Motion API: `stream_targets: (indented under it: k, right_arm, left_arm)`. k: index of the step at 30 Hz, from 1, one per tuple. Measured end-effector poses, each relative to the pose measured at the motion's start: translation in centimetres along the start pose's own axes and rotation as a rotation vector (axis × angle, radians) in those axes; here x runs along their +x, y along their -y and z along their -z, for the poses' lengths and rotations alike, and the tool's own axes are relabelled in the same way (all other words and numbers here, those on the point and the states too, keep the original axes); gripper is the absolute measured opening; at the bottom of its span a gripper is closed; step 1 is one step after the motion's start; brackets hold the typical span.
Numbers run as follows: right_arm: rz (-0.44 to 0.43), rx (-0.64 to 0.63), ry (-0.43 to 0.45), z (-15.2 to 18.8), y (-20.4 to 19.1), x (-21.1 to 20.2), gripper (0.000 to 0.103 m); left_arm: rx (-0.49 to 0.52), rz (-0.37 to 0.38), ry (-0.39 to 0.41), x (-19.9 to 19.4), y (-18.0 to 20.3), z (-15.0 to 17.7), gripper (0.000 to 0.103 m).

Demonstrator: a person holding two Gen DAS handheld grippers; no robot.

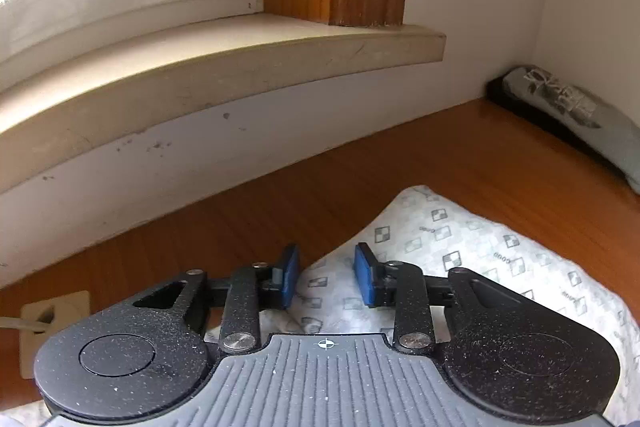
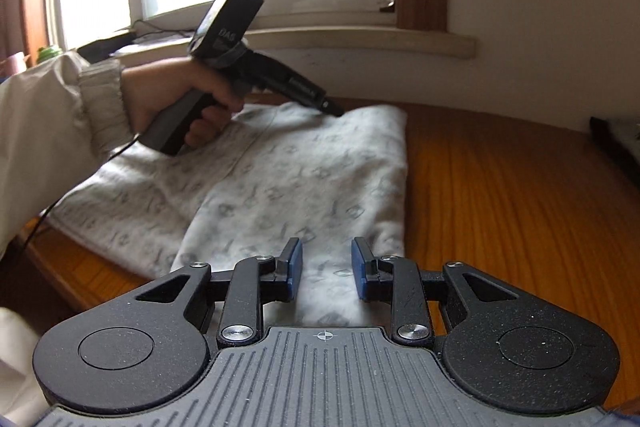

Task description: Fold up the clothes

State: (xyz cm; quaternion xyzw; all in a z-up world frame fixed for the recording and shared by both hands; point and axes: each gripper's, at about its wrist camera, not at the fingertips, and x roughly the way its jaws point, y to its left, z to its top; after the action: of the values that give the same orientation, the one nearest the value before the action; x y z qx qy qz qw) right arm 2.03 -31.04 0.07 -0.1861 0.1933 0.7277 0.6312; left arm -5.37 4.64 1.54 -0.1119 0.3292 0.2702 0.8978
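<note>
Both my grippers, left (image 1: 327, 277) and right (image 2: 327, 269), gape empty over the patterned garment (image 2: 280, 187); windowsill (image 1: 200, 67) upper left, grey bundle (image 1: 580, 115) far right.

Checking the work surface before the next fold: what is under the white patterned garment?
The white patterned garment lies flat on an orange-brown wooden tabletop, which shows bare beside it on the right. Anything beneath the fabric itself is covered and cannot be seen.

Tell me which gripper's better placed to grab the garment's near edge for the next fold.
Right, probably. The right gripper is open over the patterned garment, its near edge running between the fingers. The left gripper, also open, sits at the far corner, by the wall.
</note>
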Motion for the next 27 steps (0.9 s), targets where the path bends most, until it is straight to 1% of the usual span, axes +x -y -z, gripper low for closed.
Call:
stream_targets:
  k: [3,5,6,8,10,11,13,14,15,16,19,22,24,26,27]
  right_arm:
    - [-0.001,0.007,0.018,0.2,0.0,-0.5,0.028]
    - [0.002,0.010,0.027,0.3,-0.1,-0.9,0.029]
    - [0.004,0.011,0.031,0.4,-0.1,-1.1,0.030]
    - [0.007,0.015,0.040,0.4,-0.1,-1.4,0.037]
    - [0.011,0.018,0.049,0.5,-0.1,-1.8,0.038]
    - [0.012,0.019,0.053,0.6,-0.1,-2.0,0.038]
    - [0.016,0.022,0.062,0.7,-0.1,-2.3,0.038]
    - [0.016,0.024,0.062,0.7,-0.2,-2.2,0.038]
    - [0.016,0.026,0.063,0.7,-0.2,-2.2,0.038]
    - [0.018,0.027,0.063,0.8,-0.3,-2.2,0.038]
    - [0.020,0.033,0.061,0.9,-0.4,-2.2,0.038]
    - [0.027,0.034,0.059,0.8,-0.5,-2.2,0.038]
    - [0.027,0.034,0.059,0.7,-0.6,-2.2,0.038]
    - [0.030,0.037,0.061,0.7,-0.7,-2.3,0.038]
    - [0.031,0.038,0.062,0.7,-0.7,-2.3,0.038]
  left_arm:
    - [0.032,-0.022,0.019,-1.8,0.8,0.1,0.034]
    - [0.066,0.000,0.050,-3.7,1.7,0.7,0.034]
    - [0.105,0.008,0.062,-4.8,2.3,1.3,0.034]
    - [0.184,0.025,0.086,-7.1,3.7,2.5,0.034]
    - [0.269,0.055,0.096,-9.1,5.2,4.0,0.034]
    - [0.288,0.072,0.091,-9.9,5.6,4.6,0.034]
    - [0.322,0.105,0.082,-11.3,6.3,5.8,0.021]
    - [0.338,0.119,0.078,-12.0,6.6,6.4,0.011]
    - [0.357,0.124,0.077,-12.6,6.9,6.8,0.007]
    - [0.382,0.138,0.079,-13.2,7.2,7.2,0.006]
    - [0.481,0.176,0.095,-15.0,8.7,8.5,0.006]
    - [0.576,0.194,0.089,-16.1,10.6,9.9,0.017]
    - [0.633,0.200,0.085,-16.2,11.7,10.8,0.029]
    - [0.681,0.184,0.067,-15.9,12.7,11.6,0.030]
    - [0.705,0.182,0.063,-15.9,13.1,11.9,0.035]
